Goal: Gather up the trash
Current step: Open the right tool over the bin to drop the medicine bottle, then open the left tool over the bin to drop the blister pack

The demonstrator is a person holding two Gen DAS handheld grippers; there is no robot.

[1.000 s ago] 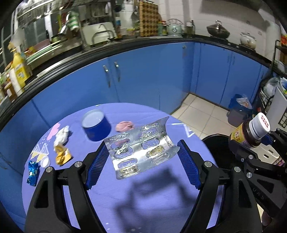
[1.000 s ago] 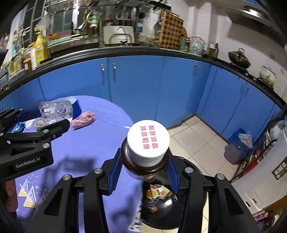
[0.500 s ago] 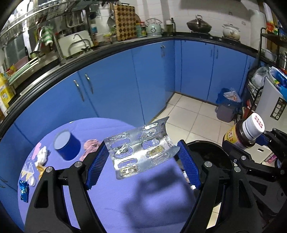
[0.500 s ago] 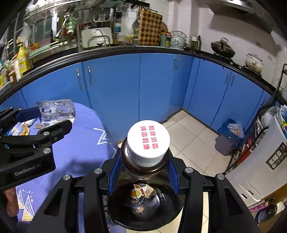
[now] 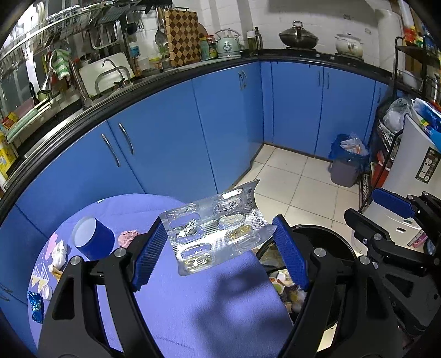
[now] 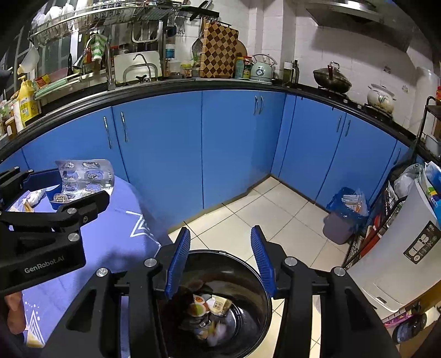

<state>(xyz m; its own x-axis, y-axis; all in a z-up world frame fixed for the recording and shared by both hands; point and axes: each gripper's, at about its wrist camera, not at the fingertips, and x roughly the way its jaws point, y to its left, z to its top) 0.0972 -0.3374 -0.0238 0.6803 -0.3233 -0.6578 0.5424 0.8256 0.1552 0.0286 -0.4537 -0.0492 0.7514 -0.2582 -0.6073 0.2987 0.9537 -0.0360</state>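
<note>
1. My left fingers [image 5: 220, 247] are clamped on a pill pack [image 5: 217, 228], just beside the bin [image 5: 330, 236].
2. My right fingers [image 6: 220, 261] are apart and empty above the bin [image 6: 248, 275].
3. Cup [image 5: 93, 238] and wrappers [image 5: 35, 305] wait on the worktop [image 5: 193, 316].

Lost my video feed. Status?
Left gripper shut on blister pack. Right gripper open, empty, over black bin. Nothing blocking.

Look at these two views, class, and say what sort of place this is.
Most likely a home kitchen: blue cabinets under a dark counter, a sink tap beneath a dish rack, and a lidded wok beside a kettle.
</note>
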